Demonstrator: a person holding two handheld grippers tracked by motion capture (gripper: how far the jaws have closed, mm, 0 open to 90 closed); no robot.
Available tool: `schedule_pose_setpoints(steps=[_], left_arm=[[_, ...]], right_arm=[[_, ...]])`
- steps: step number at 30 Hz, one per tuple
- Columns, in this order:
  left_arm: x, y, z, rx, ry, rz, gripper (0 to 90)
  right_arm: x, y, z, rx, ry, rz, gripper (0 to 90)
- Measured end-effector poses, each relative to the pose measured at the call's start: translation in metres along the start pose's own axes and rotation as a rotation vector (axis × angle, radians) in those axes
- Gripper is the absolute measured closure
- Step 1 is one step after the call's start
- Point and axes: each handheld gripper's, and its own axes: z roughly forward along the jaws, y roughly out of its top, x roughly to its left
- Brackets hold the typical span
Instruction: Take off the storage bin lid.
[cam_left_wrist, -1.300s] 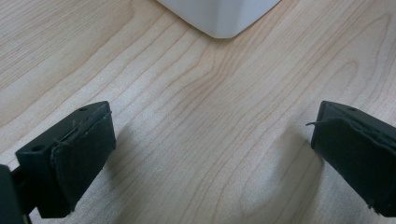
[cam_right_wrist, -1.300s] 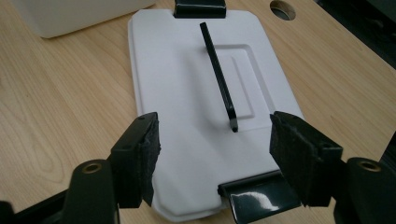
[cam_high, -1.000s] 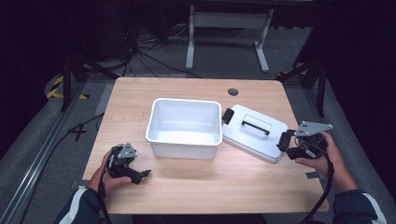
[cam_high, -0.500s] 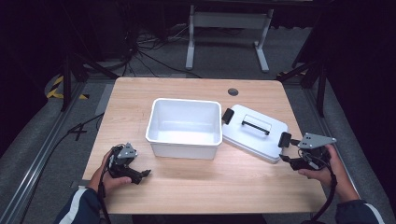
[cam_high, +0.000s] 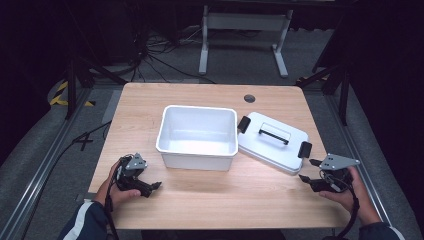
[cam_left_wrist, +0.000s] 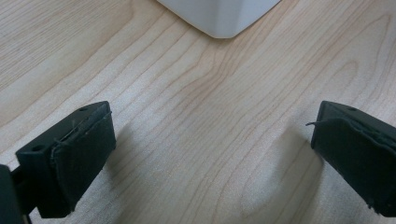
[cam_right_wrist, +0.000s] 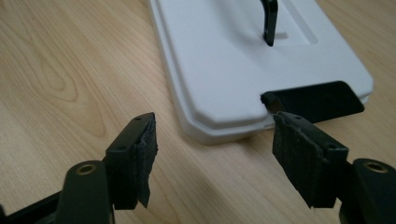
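A white open bin (cam_high: 197, 135) stands mid-table, with nothing in it; its corner (cam_left_wrist: 219, 18) shows in the left gripper view. To the bin's right a white lid (cam_high: 272, 142) lies flat, with a black handle (cam_high: 274, 134) and a black clip at each end. My right gripper (cam_high: 307, 170) is open near the table's right front, just short of the lid's near end. In the right gripper view the lid (cam_right_wrist: 224, 60) and its near clip (cam_right_wrist: 313, 100) lie ahead of that gripper (cam_right_wrist: 217, 140). My left gripper (cam_high: 152, 187) is open over bare wood (cam_left_wrist: 212, 135) at the front left.
The wooden table (cam_high: 210, 205) has a round cable hole (cam_high: 249, 98) at its back right. Beyond the table a metal stand (cam_high: 242, 30) and loose cables are on the dark floor. Bare wood lies between the two grippers along the front edge.
My right gripper has drawn back from the lid's near end toward the table's front right. The left gripper, bin and lid have not moved.
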Motion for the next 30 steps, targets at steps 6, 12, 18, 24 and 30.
schedule_pose_setpoints(steps=[6, 12, 18, 24, 30], left_arm=[[0.0, 0.0, 0.0, 0.001, 0.001, 0.003, 0.3], [0.0, 0.0, 0.0, 0.0, 0.0, 0.0, 0.3], [0.0, 0.0, 0.0, 0.001, 0.002, 0.003, 0.3], [0.0, 0.0, 0.0, 0.0, 0.0, 0.0, 0.3], [0.001, 0.0, 0.0, -0.001, 0.006, 0.011, 0.3]], right_arm=[[0.001, -0.017, 0.007, -0.003, 0.004, 0.05, 31.2], [0.0, -0.029, 0.014, -0.016, 0.013, 0.125, 29.8], [0.001, -0.045, 0.02, -0.03, 0.007, 0.213, 26.2], [0.0, -0.046, 0.021, -0.033, 0.01, 0.242, 23.7], [0.001, -0.046, 0.02, -0.03, -0.001, 0.25, 23.4]])
